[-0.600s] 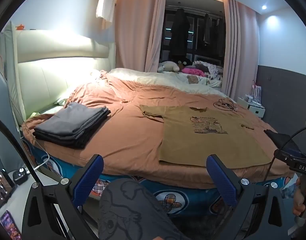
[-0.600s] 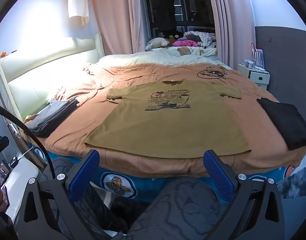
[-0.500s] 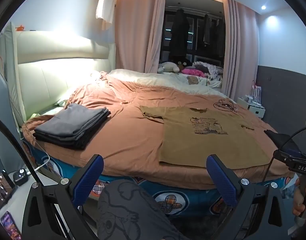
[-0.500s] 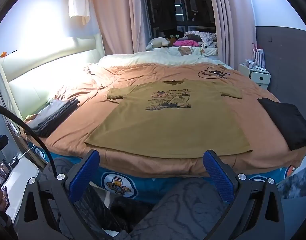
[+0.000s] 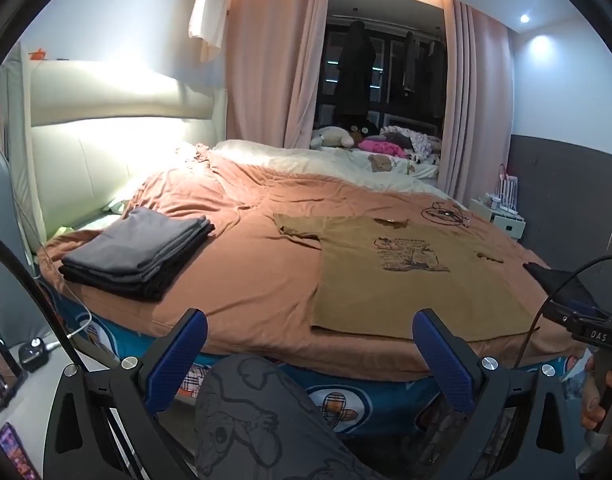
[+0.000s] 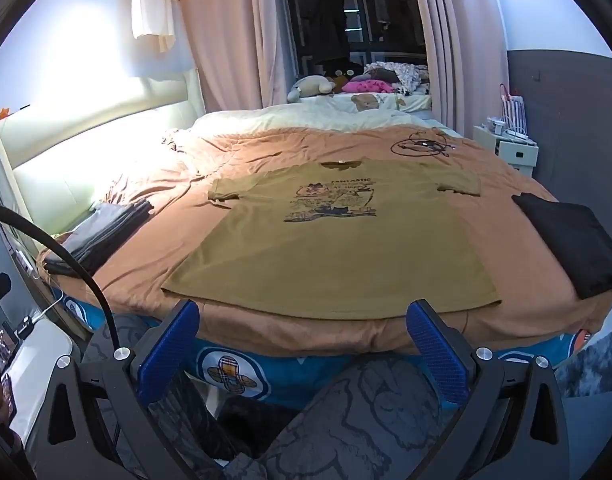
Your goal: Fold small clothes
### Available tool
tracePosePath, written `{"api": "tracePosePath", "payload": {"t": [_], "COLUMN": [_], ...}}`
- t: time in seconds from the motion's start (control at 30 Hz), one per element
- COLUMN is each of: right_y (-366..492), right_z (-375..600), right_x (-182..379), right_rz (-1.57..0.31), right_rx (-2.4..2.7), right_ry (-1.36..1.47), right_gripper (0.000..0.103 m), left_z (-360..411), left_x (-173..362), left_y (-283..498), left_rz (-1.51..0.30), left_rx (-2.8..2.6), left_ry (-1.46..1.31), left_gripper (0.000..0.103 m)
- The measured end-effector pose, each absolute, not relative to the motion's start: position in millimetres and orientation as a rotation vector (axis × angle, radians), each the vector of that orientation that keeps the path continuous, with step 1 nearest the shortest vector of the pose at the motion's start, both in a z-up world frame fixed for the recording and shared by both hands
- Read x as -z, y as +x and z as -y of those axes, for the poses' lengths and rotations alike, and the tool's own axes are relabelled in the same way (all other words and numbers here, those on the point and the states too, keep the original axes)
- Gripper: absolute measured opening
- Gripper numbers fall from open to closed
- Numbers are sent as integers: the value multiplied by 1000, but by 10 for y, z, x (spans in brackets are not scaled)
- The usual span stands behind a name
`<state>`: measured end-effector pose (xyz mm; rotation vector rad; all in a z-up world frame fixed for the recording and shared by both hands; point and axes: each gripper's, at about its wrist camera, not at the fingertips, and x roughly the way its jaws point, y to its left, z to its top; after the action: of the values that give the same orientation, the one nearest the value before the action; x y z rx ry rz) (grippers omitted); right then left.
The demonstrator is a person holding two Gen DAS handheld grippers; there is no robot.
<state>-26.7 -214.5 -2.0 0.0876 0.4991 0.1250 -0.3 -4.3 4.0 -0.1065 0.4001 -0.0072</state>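
An olive T-shirt (image 6: 338,240) lies flat on the orange-sheeted bed (image 6: 266,148) in a curtained bedroom, between a grey folded stack (image 5: 138,252) and a black garment (image 6: 570,240). Both the left gripper (image 5: 310,356) and the right gripper (image 6: 302,348) stand wide apart, empty. The tangle near the far edge (image 6: 422,146) is possibly cables.

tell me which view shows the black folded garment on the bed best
The right wrist view: the black folded garment lies whole and unobstructed on the bedspread, right of the olive t-shirt. The left wrist view catches only a dark sliver at the bed's edge, crossed by a cable.
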Motion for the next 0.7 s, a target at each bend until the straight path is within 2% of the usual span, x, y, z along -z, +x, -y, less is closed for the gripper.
{"api": "tracePosePath", "payload": {"t": [0.7], "right_y": [-291], "right_z": [2203], "right_x": [39], "right_rz": [-495], "right_rx": [-110], "right_ry": [96], "right_gripper": [103], "left_z": [99], "left_x": [26], "left_y": [14], "left_rz": [-396], "left_rx": [27], "left_ry": [-109], "left_gripper": [103]}}
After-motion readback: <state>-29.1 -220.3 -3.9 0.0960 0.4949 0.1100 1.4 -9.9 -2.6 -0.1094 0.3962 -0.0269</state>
